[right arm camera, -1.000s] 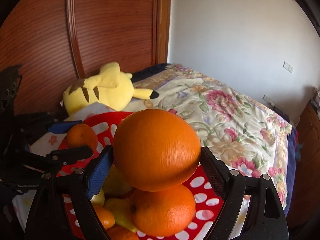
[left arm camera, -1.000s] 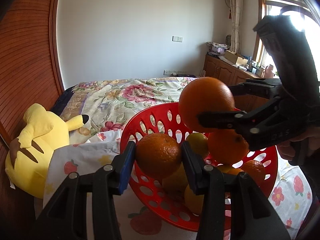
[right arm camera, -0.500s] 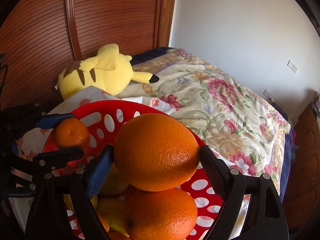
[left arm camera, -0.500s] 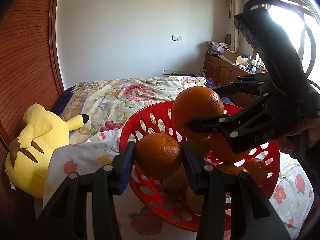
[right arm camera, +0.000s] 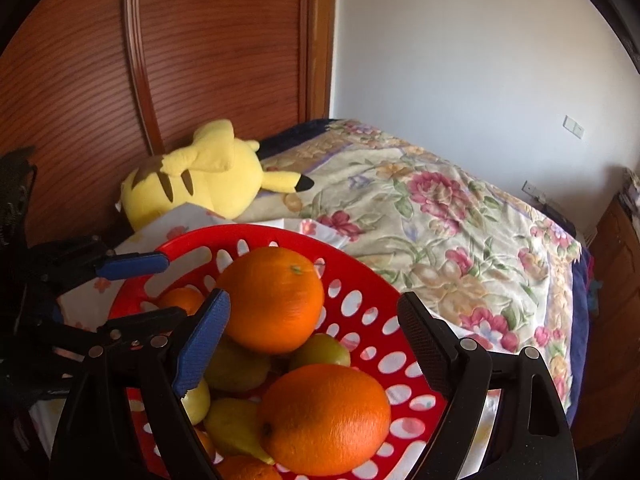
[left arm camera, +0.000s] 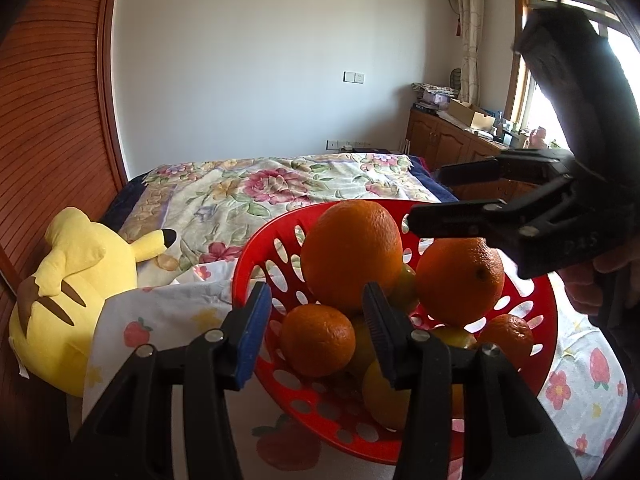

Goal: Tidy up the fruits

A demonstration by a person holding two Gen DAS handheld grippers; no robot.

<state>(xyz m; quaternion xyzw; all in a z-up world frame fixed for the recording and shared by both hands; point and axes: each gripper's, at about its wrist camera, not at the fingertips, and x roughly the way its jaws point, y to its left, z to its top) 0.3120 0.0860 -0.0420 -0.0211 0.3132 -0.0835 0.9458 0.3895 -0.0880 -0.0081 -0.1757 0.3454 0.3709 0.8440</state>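
A red perforated basket point(left arm camera: 256, 248) point(right arm camera: 192, 236) on the bed holds several oranges and yellow-green fruits point(right arm camera: 320, 350). A big orange point(left arm camera: 352, 252) point(right arm camera: 276, 300) rests on top of the pile, beside another big orange point(left arm camera: 460, 280) point(right arm camera: 324, 416). My right gripper point(right arm camera: 312, 340) point(left arm camera: 436, 196) stands open just behind it, with neither pad pressing on it. A small orange point(left arm camera: 318, 340) point(right arm camera: 180, 300) lies in the basket between the jaws of my left gripper point(left arm camera: 316, 332) point(right arm camera: 174, 285). Those jaws are opening, and a slim gap shows on each side of the fruit.
A yellow plush toy point(left arm camera: 80, 280) point(right arm camera: 200, 176) lies left of the basket against the wooden headboard point(left arm camera: 52, 120). A strawberry-print cloth point(left arm camera: 160, 312) is under the basket. The floral bedspread point(left arm camera: 260, 184) stretches behind it. A wooden cabinet point(left arm camera: 448, 140) stands by the window.
The right gripper let go of the big orange, which now rests on the pile, and drew back. The small orange sank out of the left gripper's hold as its jaws parted.
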